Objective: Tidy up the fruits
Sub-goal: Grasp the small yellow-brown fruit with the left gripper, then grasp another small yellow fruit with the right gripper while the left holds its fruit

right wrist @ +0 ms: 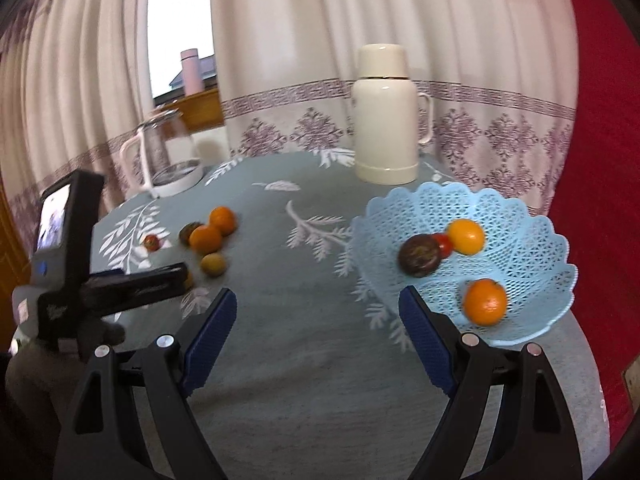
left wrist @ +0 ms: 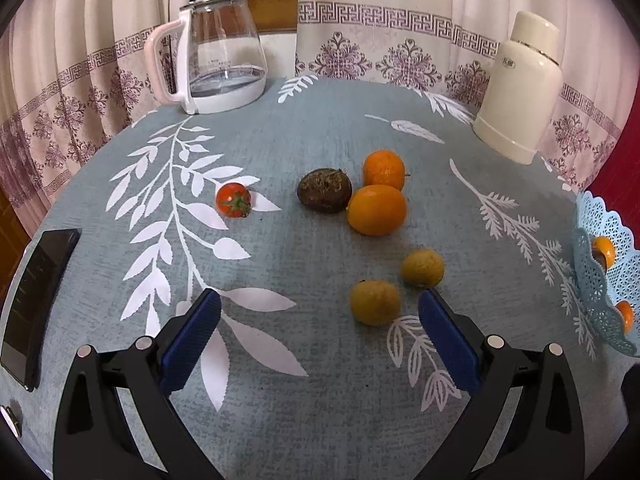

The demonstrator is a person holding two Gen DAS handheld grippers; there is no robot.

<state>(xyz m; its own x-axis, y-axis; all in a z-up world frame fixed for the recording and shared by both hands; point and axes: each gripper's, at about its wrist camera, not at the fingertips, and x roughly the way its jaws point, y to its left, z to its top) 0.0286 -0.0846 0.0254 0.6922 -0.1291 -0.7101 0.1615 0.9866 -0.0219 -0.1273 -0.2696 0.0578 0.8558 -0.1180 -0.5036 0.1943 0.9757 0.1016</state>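
Note:
Loose fruit lies on the grey-blue tablecloth: a tomato (left wrist: pixel 233 200), a dark passion fruit (left wrist: pixel 324 190), two oranges (left wrist: pixel 377 210) (left wrist: pixel 384 170) and two small yellow-green fruits (left wrist: pixel 375 302) (left wrist: pixel 422 268). My left gripper (left wrist: pixel 320 300) is open just before the nearer yellow-green fruit, nothing between its pads. The light blue basket (right wrist: pixel 532 240) holds two oranges (right wrist: pixel 485 302) (right wrist: pixel 465 236), a passion fruit (right wrist: pixel 419 255) and a tomato (right wrist: pixel 444 243). My right gripper (right wrist: pixel 318 298) stands open and empty, left of the basket. The left gripper's body (right wrist: pixel 136 280) shows at the left of the right wrist view.
A glass kettle (left wrist: pixel 218 56) stands at the back left and a cream thermos (left wrist: pixel 524 88) at the back right of the round table. A dark phone (left wrist: pixel 38 304) lies at the left edge. Curtains hang behind; a red surface lies to the right.

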